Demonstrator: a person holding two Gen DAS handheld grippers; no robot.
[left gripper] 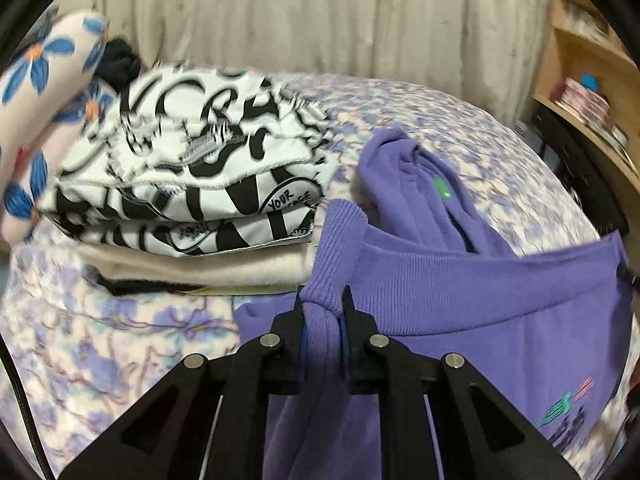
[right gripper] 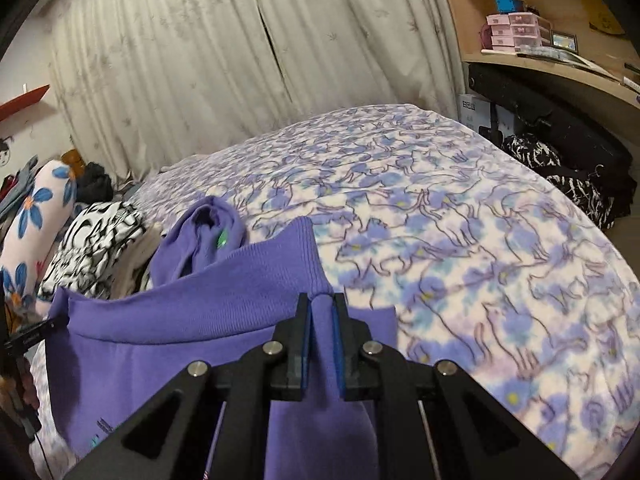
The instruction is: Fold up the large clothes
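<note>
Your purple sweatshirt (left gripper: 500,304) hangs above the floral bedspread (right gripper: 460,220), its ribbed hem stretched between both tongs; your left gripper (left gripper: 323,300) clenches one corner, your right gripper (right gripper: 321,304) the other; folded clothes (left gripper: 188,184) lie stacked at ten o'clock of the left gripper.

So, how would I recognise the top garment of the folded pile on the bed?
On the bed with the purple flowered cover, a folded pile sits left of the purple sweatshirt. The black-and-white garment lies on top, above a cream piece; only it has bold graffiti-like lettering.
</note>
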